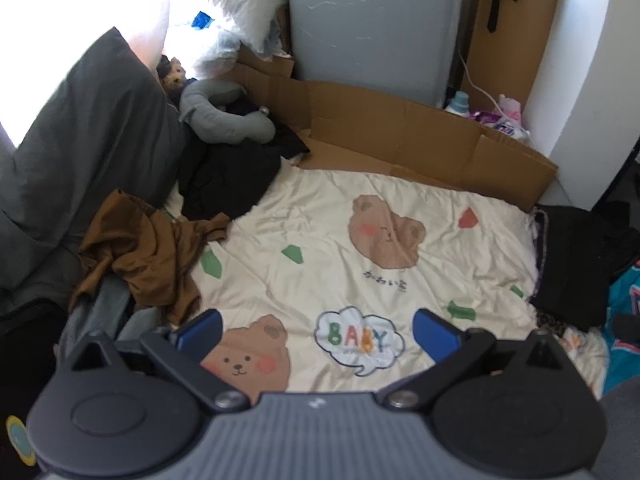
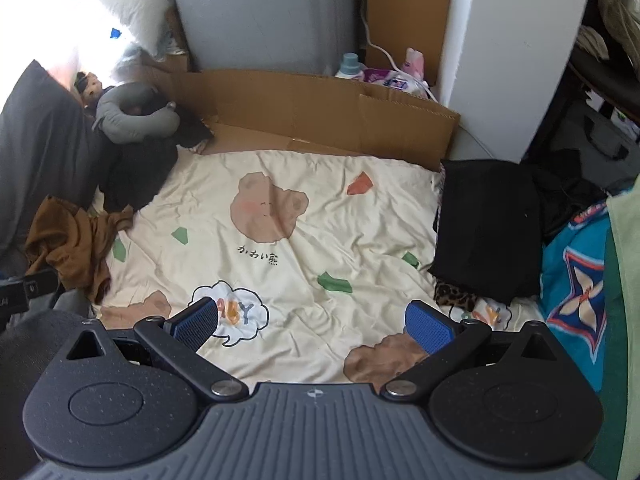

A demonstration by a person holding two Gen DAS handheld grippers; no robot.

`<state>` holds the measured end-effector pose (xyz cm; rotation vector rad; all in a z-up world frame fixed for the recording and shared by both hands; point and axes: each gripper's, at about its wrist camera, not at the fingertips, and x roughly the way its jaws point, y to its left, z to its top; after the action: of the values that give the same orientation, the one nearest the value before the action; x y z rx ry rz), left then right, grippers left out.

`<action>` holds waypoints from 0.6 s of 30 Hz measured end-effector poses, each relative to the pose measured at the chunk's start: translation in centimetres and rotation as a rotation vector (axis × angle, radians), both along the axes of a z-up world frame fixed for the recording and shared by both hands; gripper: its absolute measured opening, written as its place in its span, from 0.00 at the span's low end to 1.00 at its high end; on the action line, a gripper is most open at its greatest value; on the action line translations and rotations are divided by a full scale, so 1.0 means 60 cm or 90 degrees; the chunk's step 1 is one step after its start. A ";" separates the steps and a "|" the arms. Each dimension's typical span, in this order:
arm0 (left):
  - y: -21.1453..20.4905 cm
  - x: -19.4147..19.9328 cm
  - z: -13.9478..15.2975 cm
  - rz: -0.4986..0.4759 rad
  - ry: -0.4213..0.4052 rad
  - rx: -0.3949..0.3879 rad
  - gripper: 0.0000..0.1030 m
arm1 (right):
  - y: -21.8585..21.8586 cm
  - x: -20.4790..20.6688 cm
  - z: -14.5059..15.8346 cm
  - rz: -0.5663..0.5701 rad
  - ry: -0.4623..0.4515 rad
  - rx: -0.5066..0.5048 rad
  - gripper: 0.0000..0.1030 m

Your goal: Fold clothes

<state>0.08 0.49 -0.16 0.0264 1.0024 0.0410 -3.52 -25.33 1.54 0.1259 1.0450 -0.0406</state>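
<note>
Clothes are being kept in two groups: a crumpled brown fabric garment [image 1: 140, 252] left of the cream bear-print bedspread [image 1: 360, 248], a folded black stack [image 2: 484, 232] right. Left tongs [image 1: 318, 330] and right tongs [image 2: 312, 322] are being held wide, empty, above the cleared middle, probably reserved for folding.

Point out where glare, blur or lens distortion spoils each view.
Left wrist view: window glare bleaches the upper left; fisheye bends the brown cardboard sheet; black corners vignette. Right wrist view: the same washout upper left; the white wall panel bows; edges soften.
</note>
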 end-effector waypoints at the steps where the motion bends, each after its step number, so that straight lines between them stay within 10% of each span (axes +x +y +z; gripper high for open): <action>1: 0.005 0.001 -0.002 0.006 -0.001 -0.007 0.99 | 0.000 0.002 -0.002 -0.001 0.000 0.012 1.00; 18: -0.003 -0.002 -0.003 0.022 -0.013 0.048 0.99 | 0.002 0.001 -0.015 0.033 -0.032 0.033 1.00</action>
<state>-0.04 0.34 -0.31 0.0777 0.9807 0.1098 -3.45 -25.19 0.67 0.1462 0.9986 0.0368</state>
